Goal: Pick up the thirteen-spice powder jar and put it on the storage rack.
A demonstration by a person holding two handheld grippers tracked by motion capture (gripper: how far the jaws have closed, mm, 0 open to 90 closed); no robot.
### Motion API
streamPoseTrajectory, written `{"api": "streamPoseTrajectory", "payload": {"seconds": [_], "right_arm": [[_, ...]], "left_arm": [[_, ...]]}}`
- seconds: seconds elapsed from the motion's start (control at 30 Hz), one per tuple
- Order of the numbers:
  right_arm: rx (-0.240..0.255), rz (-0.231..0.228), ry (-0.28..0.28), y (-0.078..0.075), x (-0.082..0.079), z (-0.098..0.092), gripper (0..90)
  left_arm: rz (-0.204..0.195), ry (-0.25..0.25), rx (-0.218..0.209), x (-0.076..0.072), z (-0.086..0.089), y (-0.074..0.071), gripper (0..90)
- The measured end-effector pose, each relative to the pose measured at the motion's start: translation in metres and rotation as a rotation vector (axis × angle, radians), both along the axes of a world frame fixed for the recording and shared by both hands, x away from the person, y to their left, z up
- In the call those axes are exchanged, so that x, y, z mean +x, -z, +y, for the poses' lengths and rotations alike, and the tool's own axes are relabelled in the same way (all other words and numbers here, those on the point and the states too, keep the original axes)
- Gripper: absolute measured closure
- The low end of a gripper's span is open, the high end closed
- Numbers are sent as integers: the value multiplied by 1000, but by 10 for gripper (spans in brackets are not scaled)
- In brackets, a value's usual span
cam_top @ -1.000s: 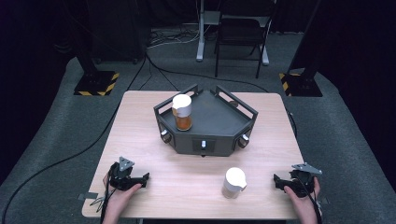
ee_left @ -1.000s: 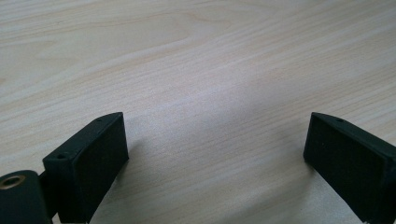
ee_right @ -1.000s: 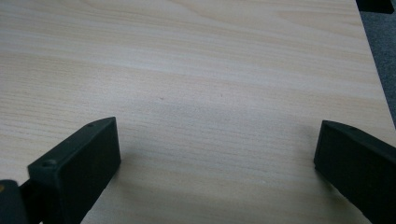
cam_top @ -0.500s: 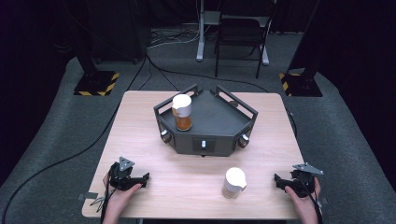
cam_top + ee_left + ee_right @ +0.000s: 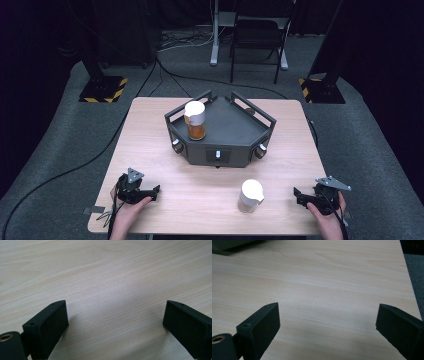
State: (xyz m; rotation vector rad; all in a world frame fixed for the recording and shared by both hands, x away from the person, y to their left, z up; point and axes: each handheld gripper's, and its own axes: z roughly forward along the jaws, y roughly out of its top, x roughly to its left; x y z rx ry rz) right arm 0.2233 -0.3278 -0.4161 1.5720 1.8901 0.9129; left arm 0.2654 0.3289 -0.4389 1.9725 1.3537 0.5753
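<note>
A dark grey tray (image 5: 235, 131) with raised rails stands at the middle of the wooden table (image 5: 165, 130). An amber jar (image 5: 195, 121) with a white lid stands upright in the tray's rear left corner; its amber contents cannot be identified. The remaining tray floor lies behind and to the right of the jar.

A white cup (image 5: 250, 196) stands upright on the table near the front edge, in front of the tray and apart from it. Its interior cannot be seen.

The left gripper (image 5: 150, 192) rests at the front left of the table, jaws wide apart over bare wood, holding nothing. The right gripper (image 5: 299, 196) rests at the front right, near the white cup but not touching it. Its jaws have just been closing slightly, yet they stand wide with bare table between them.

Compared with the earlier frames, the jar, the tray and the cup keep their positions, and both hands remain at the same table corners.
</note>
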Motion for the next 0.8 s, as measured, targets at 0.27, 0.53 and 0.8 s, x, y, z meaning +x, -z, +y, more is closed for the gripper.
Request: {"api": "streamPoseTrajectory", "payload": {"seconds": [0.27, 0.53, 0.8], "right_arm": [[4, -18, -61, -11, -11, 5, 50], [14, -42, -123, -21, -21, 13, 48], [-4, -43, -194, -31, -26, 25, 70]], "left_arm": [[0, 0, 0, 0, 0, 0, 58], [0, 0, 0, 0, 0, 0, 59], [0, 0, 0, 0, 0, 0, 58]]}}
